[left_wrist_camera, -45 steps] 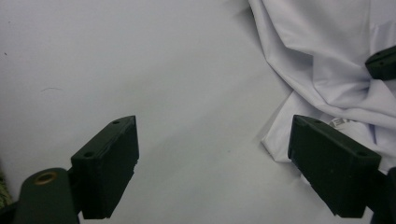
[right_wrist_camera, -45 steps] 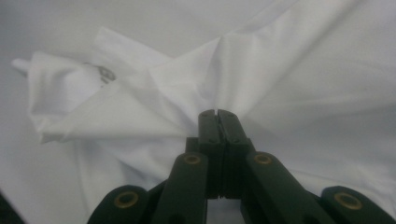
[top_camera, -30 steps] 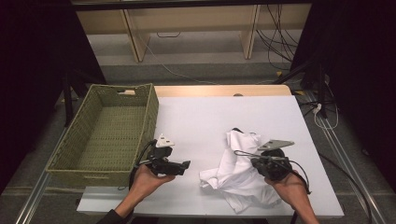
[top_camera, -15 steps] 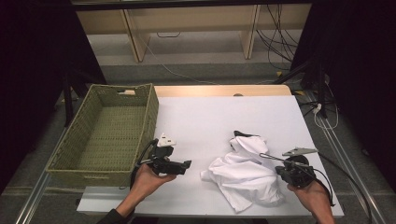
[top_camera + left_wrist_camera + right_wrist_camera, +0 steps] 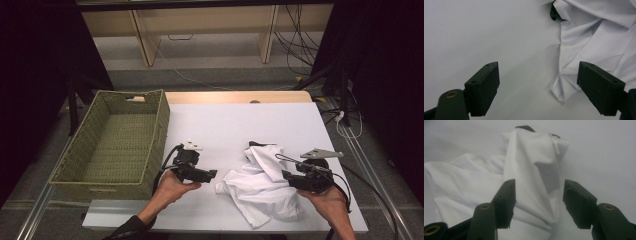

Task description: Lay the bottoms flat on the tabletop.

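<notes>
A crumpled white garment (image 5: pixel 260 187) lies on the white table (image 5: pixel 240 120), with a small dark part (image 5: pixel 253 144) at its far edge. My right gripper (image 5: pixel 287 175) sits at the garment's right side, pointing left. Its jaws have just been opening, and in the right gripper view a raised fold of the cloth (image 5: pixel 529 160) lies between them (image 5: pixel 539 182) without being pinched. My left gripper (image 5: pixel 212 173) is open just left of the garment. In the left gripper view the cloth's corner (image 5: pixel 594 37) lies ahead by the right-hand jaw, while the gripper (image 5: pixel 537 67) holds nothing.
A green woven basket (image 5: pixel 161 125) stands at the table's left, close behind the left hand. The table's wooden far edge (image 5: pixel 235 96) and shelving with cables lie beyond. Bare tabletop stretches behind the garment.
The right gripper pulled the cloth out to the right, spreading it, then opened and let it go. The left hand has shifted right toward the garment.
</notes>
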Available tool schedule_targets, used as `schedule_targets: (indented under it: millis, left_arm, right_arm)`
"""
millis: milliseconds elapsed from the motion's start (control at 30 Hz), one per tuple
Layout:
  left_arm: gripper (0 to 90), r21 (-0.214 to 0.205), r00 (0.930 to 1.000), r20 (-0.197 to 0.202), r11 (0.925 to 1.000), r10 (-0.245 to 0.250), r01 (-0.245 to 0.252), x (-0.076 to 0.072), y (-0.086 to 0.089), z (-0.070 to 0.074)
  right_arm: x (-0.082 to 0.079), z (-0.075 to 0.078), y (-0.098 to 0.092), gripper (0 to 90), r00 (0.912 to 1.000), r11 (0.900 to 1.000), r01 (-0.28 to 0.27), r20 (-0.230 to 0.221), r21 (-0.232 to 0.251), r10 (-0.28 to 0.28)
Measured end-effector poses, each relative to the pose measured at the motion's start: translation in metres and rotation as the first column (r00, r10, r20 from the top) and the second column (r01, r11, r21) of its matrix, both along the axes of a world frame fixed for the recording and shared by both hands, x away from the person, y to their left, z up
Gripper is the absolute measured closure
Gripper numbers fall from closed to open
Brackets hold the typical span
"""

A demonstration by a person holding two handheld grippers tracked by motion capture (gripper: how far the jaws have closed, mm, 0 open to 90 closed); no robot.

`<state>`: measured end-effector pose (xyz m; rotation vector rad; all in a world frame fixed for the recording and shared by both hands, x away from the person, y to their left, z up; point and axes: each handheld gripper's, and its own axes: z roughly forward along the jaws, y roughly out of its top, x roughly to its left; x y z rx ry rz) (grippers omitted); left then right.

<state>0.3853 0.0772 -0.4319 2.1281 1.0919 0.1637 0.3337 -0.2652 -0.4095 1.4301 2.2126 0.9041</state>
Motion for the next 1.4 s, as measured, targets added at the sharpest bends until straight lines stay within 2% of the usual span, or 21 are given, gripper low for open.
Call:
schedule_targets:
  millis: [100, 333, 433, 667, 900, 1000, 1100, 1167, 1400]
  left_arm:
    - [18.1, 0.008, 0.9996, -0.022, 0.9998, -0.017, 0.018, 0.005, -0.013, -0.003]
    - [23.4, 0.024, 0.9978, -0.044, 0.9985, -0.049, 0.050, 0.013, -0.035, -0.011]
    - [25.1, 0.022, 0.9972, -0.050, 0.9981, -0.056, 0.057, 0.015, -0.039, -0.012]
    - [31.9, 0.045, 0.9958, -0.069, 0.9970, -0.060, 0.063, 0.020, -0.048, -0.022]
    - [41.3, 0.075, 0.9911, -0.090, 0.9917, -0.098, 0.105, 0.023, -0.065, -0.029]
    - [50.1, 0.078, 0.9838, -0.118, 0.9864, -0.135, 0.145, 0.024, -0.074, -0.033]
    - [74.4, 0.112, 0.9814, -0.096, 0.9778, -0.167, 0.177, 0.019, -0.079, -0.033]
    - [86.2, 0.107, 0.9812, -0.081, 0.9772, -0.175, 0.183, 0.017, -0.078, -0.030]
    - [88.2, 0.058, 0.9834, -0.041, 0.9821, -0.177, 0.179, 0.010, -0.051, -0.011]
  right_arm:
    - [0.004, 0.000, 0.011, 41.6, 0.9997, 0.9996, -0.026, -0.001, -0.012, 0.026]
    - [0.013, -0.009, 0.027, 39.6, 0.9980, 0.9980, -0.059, -0.022, -0.024, 0.059]
    - [0.014, -0.011, 0.029, 39.3, 0.9975, 0.9974, -0.066, -0.028, -0.029, 0.065]
    - [0.015, -0.014, 0.033, 39.2, 0.9966, 0.9965, -0.076, -0.033, -0.034, 0.075]
    - [0.016, -0.015, 0.032, 39.5, 0.9970, 0.9972, -0.068, -0.040, -0.030, 0.067]
    - [0.017, -0.017, 0.033, 39.5, 0.9965, 0.9965, -0.075, -0.040, -0.035, 0.074]
    - [0.018, -0.018, 0.034, 39.6, 0.9962, 0.9963, -0.076, -0.047, -0.041, 0.074]
    - [0.019, -0.020, 0.036, 39.7, 0.9961, 0.9960, -0.075, -0.049, -0.048, 0.073]
    - [0.024, -0.028, 0.047, 44.0, 0.9926, 0.9908, -0.090, -0.090, -0.101, 0.081]
